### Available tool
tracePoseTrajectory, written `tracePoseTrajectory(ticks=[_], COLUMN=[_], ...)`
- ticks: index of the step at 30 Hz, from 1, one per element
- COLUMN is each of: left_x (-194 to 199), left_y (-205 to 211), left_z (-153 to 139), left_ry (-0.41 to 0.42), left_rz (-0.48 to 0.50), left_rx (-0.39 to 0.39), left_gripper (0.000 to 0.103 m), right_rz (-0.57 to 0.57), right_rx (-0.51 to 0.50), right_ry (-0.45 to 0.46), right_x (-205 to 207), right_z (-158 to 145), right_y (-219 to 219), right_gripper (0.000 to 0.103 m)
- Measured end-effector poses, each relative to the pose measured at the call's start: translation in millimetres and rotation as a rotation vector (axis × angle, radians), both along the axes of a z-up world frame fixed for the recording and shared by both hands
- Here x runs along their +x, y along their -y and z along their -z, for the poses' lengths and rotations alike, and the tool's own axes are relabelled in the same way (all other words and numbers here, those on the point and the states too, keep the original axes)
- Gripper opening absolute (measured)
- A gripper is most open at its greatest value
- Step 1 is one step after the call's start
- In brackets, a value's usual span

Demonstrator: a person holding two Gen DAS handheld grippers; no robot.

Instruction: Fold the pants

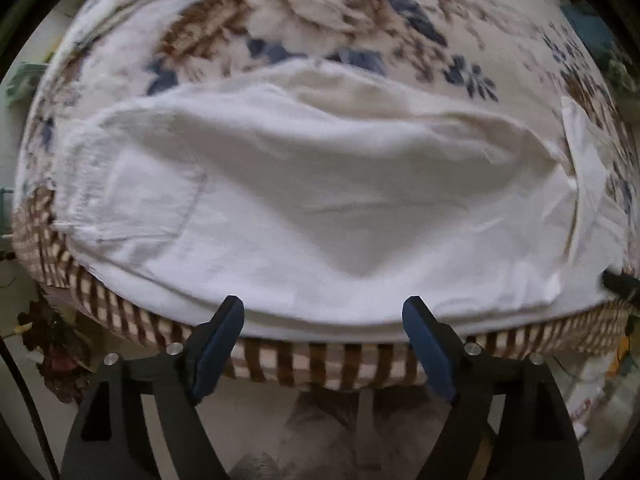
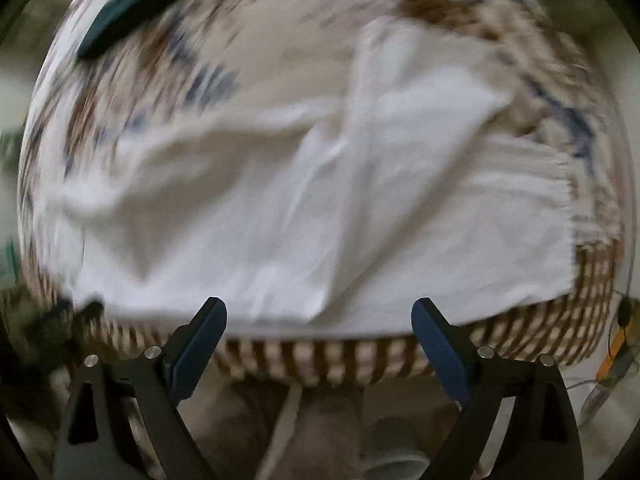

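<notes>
2 grippers, left [image 1: 323,312] and right [image 2: 319,314], are held wide and empty over the bed's [image 1: 320,360] near edge; the pants [image 1: 304,200] are spread lengthwise along that edge, just beyond both.

Bare floral bedspread [image 1: 320,4] fills the upper half of the left wrist view: flat, open room for a gripper to pass. Centre band is covered by the white pants [image 1: 304,200], low and soft w/ a raised fold at right. Dark object [image 1: 620,284] pokes in at right edge, just beside the cloth. Below the striped bed edge [image 1: 320,364], bottom centre, floor gap is free. Right wrist view (blurred): dark teal thing [image 2: 120,20] at upper left hangs over the spread; cables and clutter [image 2: 616,356] at lower right, off the bed.
</notes>
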State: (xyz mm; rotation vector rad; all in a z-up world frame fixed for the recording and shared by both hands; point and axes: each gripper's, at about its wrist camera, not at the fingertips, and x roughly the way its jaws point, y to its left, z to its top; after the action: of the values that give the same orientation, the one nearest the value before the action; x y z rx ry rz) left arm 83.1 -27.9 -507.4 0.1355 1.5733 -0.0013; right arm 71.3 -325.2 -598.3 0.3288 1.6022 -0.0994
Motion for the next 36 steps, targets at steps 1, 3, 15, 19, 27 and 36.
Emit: tracePoseTrajectory(ticks=[1, 3, 15, 19, 27, 36], left_x=[2, 9, 49, 35, 16, 7], left_y=[0, 10, 67, 85, 96, 75], left_z=[-1, 5, -3, 7, 27, 14], left_ry=[0.015, 0.054, 0.064, 0.008, -0.054, -0.046], left_rz=[0.001, 0.025, -0.010, -0.009, 0.000, -0.046], left_rx=[0.025, 0.114, 0.081, 0.063, 0.071, 0.067], left_gripper=[0.081, 0.081, 0.081, 0.081, 0.081, 0.081], right_rz=[0.031, 0.065, 0.428, 0.656, 0.887, 0.794], right_rx=[-0.031, -0.084, -0.189, -0.129, 0.118, 0.090], right_ry=[0.017, 0.024, 0.117, 0.042, 0.069, -0.036], right_x=[12, 39, 15, -86, -180, -190], right_z=[0, 6, 8, 12, 55, 60], right_y=[12, 23, 111, 170, 210, 209], right_gripper=[0.096, 0.096, 0.006, 0.006, 0.005, 0.007])
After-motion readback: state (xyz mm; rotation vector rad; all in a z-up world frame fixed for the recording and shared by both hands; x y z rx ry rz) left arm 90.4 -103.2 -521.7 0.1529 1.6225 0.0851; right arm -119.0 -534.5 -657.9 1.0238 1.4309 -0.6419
